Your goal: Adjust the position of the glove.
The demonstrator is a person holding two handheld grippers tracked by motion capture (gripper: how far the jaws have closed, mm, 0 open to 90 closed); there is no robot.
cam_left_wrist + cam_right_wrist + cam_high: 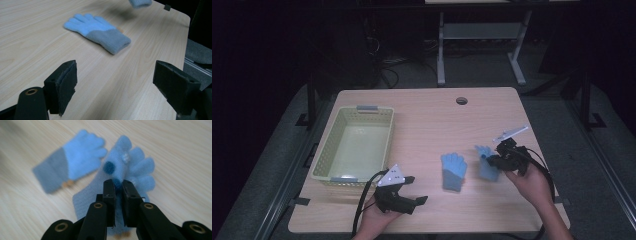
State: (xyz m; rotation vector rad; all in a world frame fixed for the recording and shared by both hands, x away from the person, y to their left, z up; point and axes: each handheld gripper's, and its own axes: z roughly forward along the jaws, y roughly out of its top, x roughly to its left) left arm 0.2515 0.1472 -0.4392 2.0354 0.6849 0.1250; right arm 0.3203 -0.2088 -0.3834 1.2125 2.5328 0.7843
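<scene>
Two light blue knitted gloves with grey-blue cuffs are here. One glove (pixel 454 171) (pixel 97 31) (pixel 77 162) lies flat in the middle of the wooden table (pixel 432 120). My right gripper (pixel 493 160) (pixel 118 185) is shut on the second glove (pixel 486 169) (pixel 132 167), which has dark blue dots and hangs just above the table to the right of the first. The hanging glove's cuff (pixel 140 3) shows at the top of the left gripper view. Near the front edge, my left gripper (pixel 417 189) (pixel 115 72) stands open and points at the lying glove, with nothing between its fingers.
A pale green plastic basket (pixel 324 160) with nothing in it stands on the left half of the table, just behind my left hand. A round cable hole (pixel 461 100) is near the far edge. A white desk frame (pixel 482 35) stands on the floor beyond.
</scene>
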